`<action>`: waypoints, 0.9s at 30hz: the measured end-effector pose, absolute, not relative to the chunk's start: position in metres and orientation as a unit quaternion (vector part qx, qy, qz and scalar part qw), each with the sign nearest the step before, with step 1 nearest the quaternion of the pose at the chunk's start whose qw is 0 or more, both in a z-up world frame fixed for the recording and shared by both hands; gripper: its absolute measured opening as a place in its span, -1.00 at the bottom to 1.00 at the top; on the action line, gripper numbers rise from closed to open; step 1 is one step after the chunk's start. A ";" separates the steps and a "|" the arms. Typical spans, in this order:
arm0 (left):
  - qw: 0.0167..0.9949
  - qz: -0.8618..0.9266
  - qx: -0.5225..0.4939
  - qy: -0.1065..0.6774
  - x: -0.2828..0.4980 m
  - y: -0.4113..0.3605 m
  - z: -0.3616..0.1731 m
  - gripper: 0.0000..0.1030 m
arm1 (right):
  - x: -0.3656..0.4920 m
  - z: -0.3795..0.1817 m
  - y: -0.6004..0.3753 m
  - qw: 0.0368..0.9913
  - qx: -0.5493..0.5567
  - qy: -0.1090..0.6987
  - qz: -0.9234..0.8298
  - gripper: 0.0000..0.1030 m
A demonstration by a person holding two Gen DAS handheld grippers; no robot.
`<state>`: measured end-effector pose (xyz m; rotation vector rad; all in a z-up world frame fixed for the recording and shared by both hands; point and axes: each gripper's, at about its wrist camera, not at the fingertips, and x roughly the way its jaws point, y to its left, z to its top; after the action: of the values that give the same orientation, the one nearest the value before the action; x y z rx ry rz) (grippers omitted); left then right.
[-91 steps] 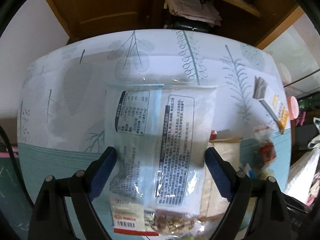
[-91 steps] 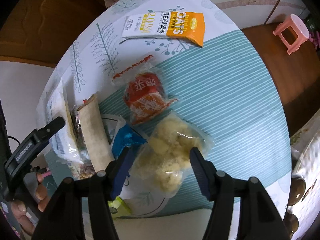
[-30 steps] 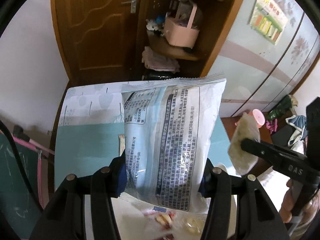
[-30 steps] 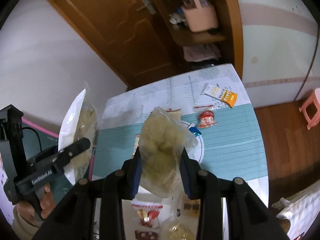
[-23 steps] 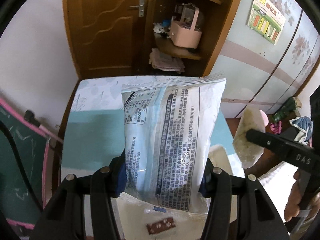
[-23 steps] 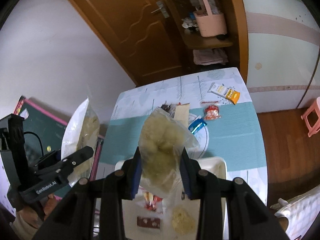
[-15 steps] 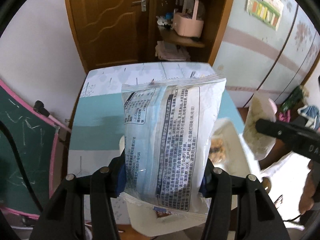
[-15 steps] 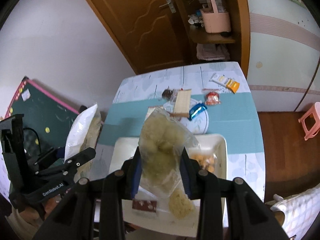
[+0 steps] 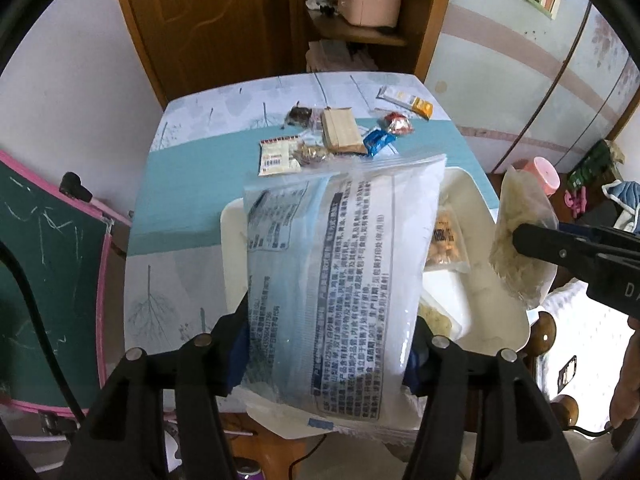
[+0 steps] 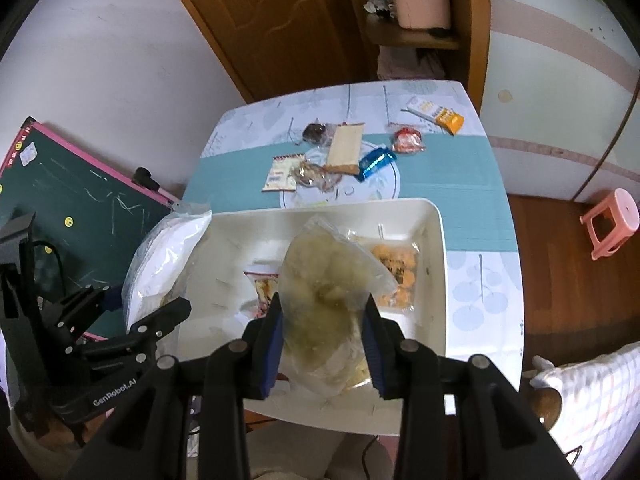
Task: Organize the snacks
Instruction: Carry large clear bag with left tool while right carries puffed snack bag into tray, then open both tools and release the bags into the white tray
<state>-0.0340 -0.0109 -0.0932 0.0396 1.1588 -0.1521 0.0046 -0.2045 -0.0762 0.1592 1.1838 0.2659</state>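
My left gripper [image 9: 330,322] holds a large white snack bag [image 9: 340,260] with blue printed text; its jaws are opening, and the bag still sits between the pads, tilted over the left end of a white tray [image 9: 480,216]. In the right wrist view my right gripper [image 10: 323,312] grips a clear bag of pale yellow snacks [image 10: 328,280] above the tray [image 10: 232,248]; these jaws are opening slightly with the bag between them. The white bag [image 10: 168,252] hangs at the tray's left rim. An orange cracker packet [image 10: 396,276] lies in the tray.
On the teal leaf-print tablecloth beyond the tray lie a beige wafer packet [image 10: 344,148], a blue packet [image 10: 376,162], a red packet [image 10: 408,140] and an orange oat bar [image 10: 436,114]. A green chalkboard [image 10: 80,200] leans at the left. A pink stool [image 10: 612,220] stands on the floor at the right.
Both grippers carried their bags back from the far table and down over the white tray, which has come into view. The white bag now tilts in the left gripper.
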 end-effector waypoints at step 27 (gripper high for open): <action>0.851 -0.065 0.045 0.519 -0.046 -0.023 -0.077 0.74 | -0.008 -0.072 -0.189 0.816 0.052 0.558 0.138 -0.03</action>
<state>-0.0457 -0.0232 -0.0771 0.0957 1.0939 -0.1363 -0.0078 -0.1888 -0.0722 0.1104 1.1906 0.2944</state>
